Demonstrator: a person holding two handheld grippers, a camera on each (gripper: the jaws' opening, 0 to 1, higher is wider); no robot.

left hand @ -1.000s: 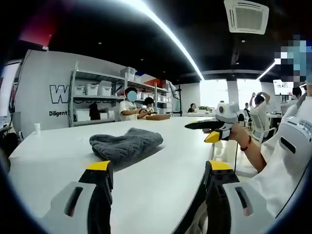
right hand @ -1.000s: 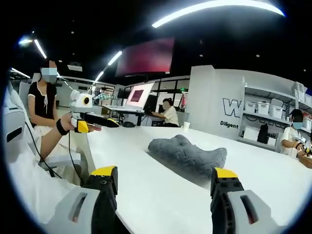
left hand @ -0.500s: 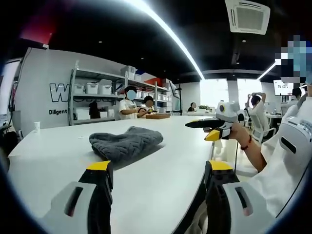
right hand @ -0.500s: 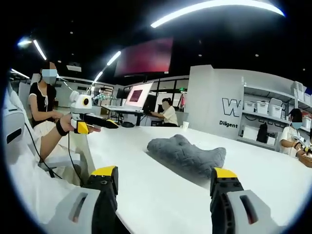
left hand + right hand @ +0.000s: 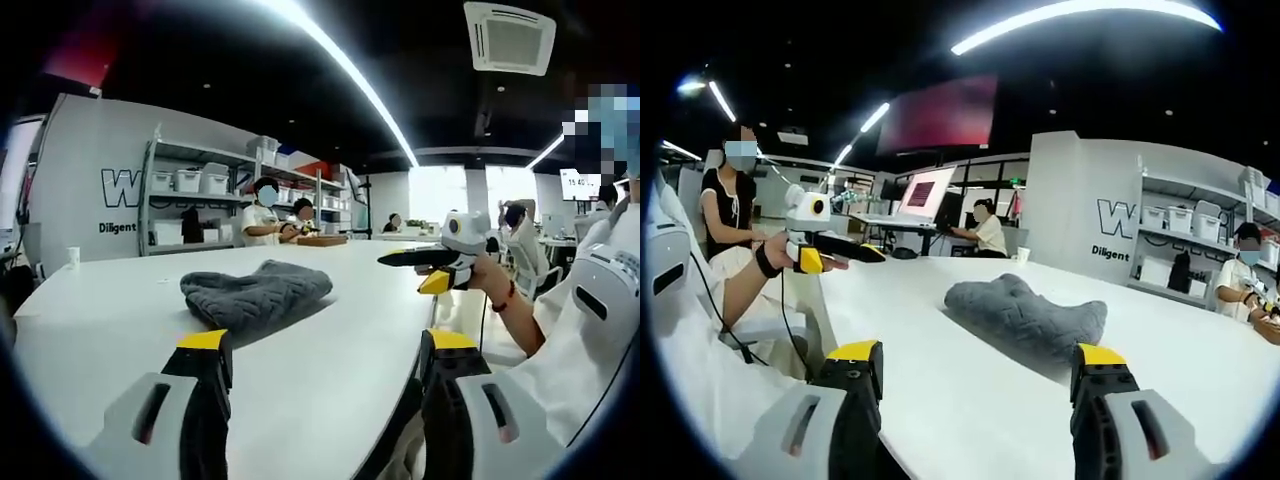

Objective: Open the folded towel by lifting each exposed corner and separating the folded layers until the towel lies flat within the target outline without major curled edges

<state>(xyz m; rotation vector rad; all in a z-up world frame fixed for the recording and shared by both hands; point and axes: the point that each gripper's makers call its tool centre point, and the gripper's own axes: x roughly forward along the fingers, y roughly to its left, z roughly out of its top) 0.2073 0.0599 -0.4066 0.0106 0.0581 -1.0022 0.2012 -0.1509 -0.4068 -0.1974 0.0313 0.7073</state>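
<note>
Yellow-tipped jaws of the left gripper [image 5: 322,345] stand wide apart at the near edge of the white table [image 5: 110,320], nothing between them, hanging just above the surface. Same story in the right gripper view: the right gripper [image 5: 978,360] has its jaws spread wide and empty over the near edge of the table [image 5: 970,400].

Moving out onto the tabletop, the grey towel [image 5: 257,294] sits folded and bunched in a soft heap, well in from the edges, ahead of the left gripper and apart from both sets of jaws. In the right gripper view the towel [image 5: 1026,316] lies ahead and between the two jaw tips, a rumpled mound with a quilted texture, one end raised in a hump.

Off the table's side edge in the left gripper view, the right gripper [image 5: 437,264] comes in held by a hand [image 5: 490,280], black fingers pointing across the table. In the right gripper view the left gripper [image 5: 832,250] shows likewise off the far-left edge, level with the table.

Further back, a small white cup [image 5: 1023,257] stands near the far edge. Beyond that, shelves [image 5: 190,205] with white bins line the wall, seated people [image 5: 263,222] work at other tables, and a long ceiling light [image 5: 340,70] runs overhead.
</note>
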